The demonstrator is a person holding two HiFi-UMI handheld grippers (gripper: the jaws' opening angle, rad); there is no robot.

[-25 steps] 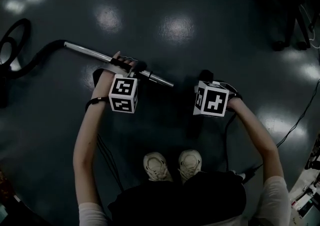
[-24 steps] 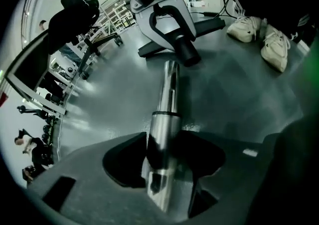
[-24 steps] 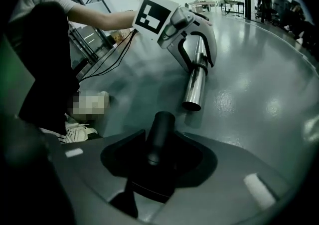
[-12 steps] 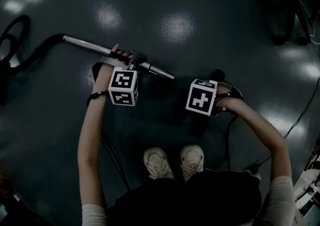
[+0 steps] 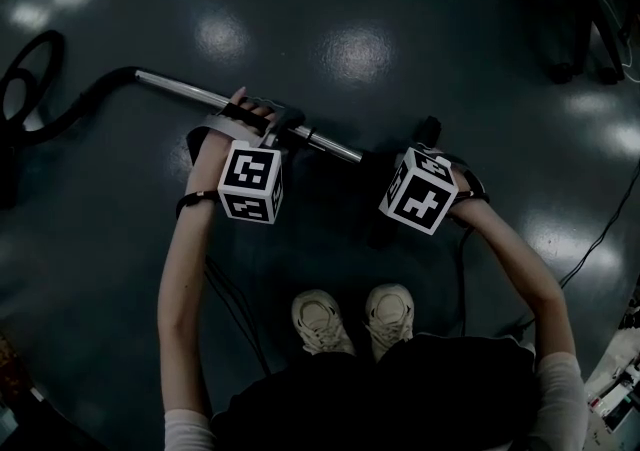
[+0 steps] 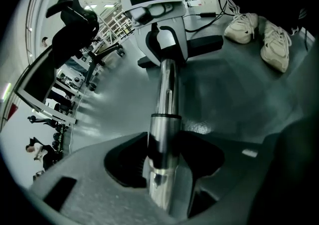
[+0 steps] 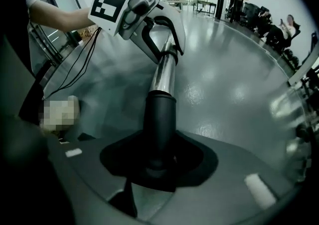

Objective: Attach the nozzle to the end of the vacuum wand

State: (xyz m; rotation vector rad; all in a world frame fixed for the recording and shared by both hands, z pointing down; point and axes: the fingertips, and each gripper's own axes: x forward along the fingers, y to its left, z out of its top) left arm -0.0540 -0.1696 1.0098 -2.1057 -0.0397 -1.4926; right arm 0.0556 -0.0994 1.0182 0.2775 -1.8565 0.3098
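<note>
Silver metal of the vacuum wand (image 5: 180,89) runs slanted above the dark floor (image 5: 350,49), from the black hose (image 5: 70,114) at the left toward the person's right hand. The left gripper (image 5: 268,124) is clenched around the tube part way along it; in the left gripper view the pads press on both sides of the shiny tube.

The right gripper (image 7: 157,161) grasps the black nozzle (image 7: 159,119) by its round neck. Its jaws have just been closing a little, with the neck between them.

What has changed is the gap. One second ago the free end of the wand stood clearly apart from the right hand. Now the two hands are nearer, and the tip of the wand reaches the nozzle. In the right gripper view the black collar and the silver tube lie in one straight line, with the collar seeming to sit over the tube's end.

So I judge that the joining has begun. Whether the nozzle is pushed fully home, I cannot tell. A firm push along the tube is probably still needed.
</note>
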